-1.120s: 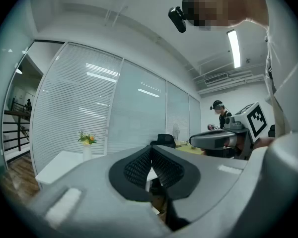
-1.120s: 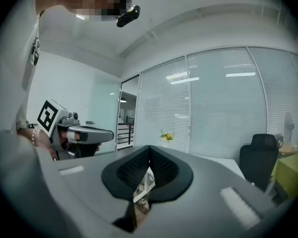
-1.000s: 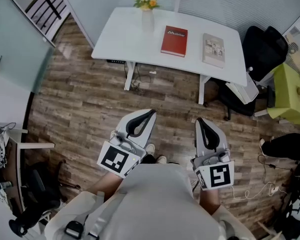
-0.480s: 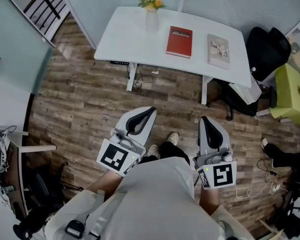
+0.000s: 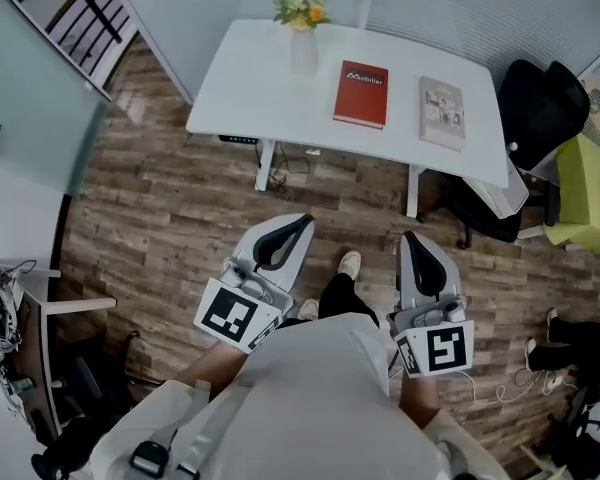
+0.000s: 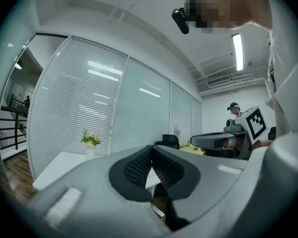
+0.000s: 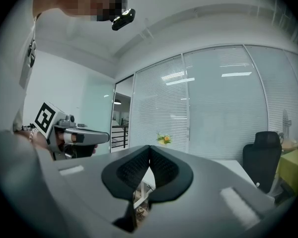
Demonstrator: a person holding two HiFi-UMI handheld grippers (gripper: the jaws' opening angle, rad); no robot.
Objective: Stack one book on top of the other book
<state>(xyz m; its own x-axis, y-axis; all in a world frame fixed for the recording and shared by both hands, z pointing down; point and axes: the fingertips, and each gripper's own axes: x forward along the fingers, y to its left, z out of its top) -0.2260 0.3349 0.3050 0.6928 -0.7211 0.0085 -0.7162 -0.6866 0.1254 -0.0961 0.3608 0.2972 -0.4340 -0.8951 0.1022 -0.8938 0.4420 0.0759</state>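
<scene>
A red book (image 5: 361, 94) lies flat on the white table (image 5: 270, 93) near its middle. A beige book (image 5: 442, 113) lies to its right, apart from it. Both grippers are held level over the wooden floor, well short of the table. My left gripper (image 5: 302, 225) is shut with nothing in it, its black pads (image 6: 139, 166) meeting. My right gripper (image 5: 407, 238) is also shut and empty, its pads (image 7: 161, 167) pressed together. In the gripper views the books are hidden behind the jaws; only the table (image 6: 59, 165) and flowers (image 7: 164, 139) show.
A white vase with yellow flowers (image 5: 302, 30) stands at the table's back left. A black office chair (image 5: 538, 103) and a lime-green cabinet (image 5: 588, 193) are to the right of the table. Cables (image 5: 520, 383) lie on the floor at right, and a side desk (image 5: 25, 308) is at left.
The person has walked toward the table: the table and books sit slightly lower in the head view, and a foot has stepped forward. Both grippers stayed shut.
</scene>
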